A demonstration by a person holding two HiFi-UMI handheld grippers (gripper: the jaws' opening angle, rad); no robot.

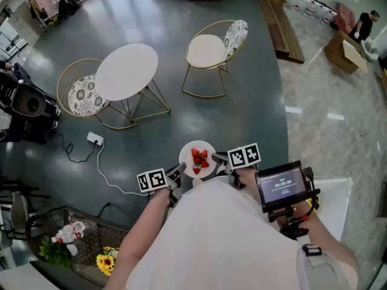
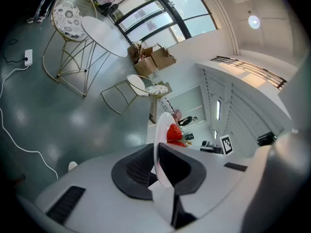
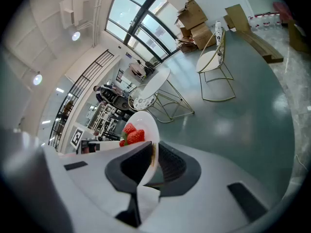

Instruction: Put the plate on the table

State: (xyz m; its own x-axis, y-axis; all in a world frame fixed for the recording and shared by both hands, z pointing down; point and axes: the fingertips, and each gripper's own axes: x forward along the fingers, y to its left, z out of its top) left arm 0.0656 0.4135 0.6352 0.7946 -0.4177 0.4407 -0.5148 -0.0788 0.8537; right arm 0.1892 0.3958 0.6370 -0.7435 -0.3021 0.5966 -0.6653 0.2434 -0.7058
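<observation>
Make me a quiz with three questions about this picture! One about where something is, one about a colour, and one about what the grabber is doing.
1. Where is the plate?
A. on a chair seat
B. flat on the floor
C. in the air between the left gripper and the right gripper

2. What colour are the strawberries on it?
A. red
B. green
C. yellow

3. What are the left gripper's jaws doing?
A. hanging wide open, empty
B. shut on the plate's rim
C. shut on a cable

Answers:
1 C: the head view shows a gripper at each side of the plate.
2 A: they show red in all three views.
3 B: the left gripper view shows the rim pinched between its jaws.
</observation>
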